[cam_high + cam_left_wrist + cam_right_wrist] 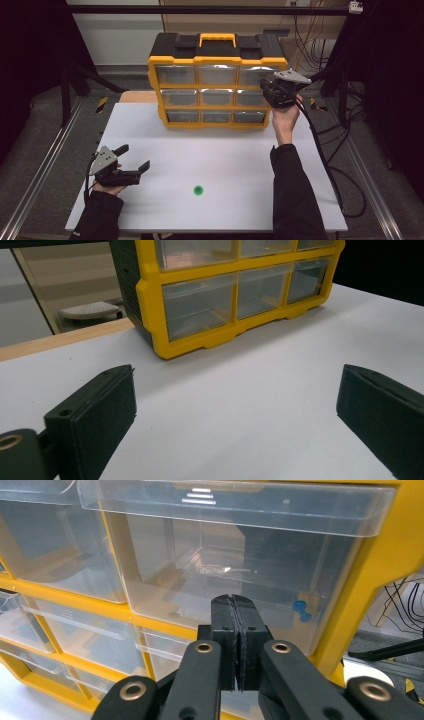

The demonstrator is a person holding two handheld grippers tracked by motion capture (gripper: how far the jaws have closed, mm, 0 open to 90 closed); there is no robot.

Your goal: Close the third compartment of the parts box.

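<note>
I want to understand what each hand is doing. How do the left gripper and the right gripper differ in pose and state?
The left gripper rests low on the white table, far from the yellow drawer cabinet; the right gripper is raised against the cabinet's upper right drawer. The left gripper's fingers stand wide apart with nothing between them; the right gripper's fingers are pressed together, also holding nothing. Both have black fingers and a grey plate on top.
</note>
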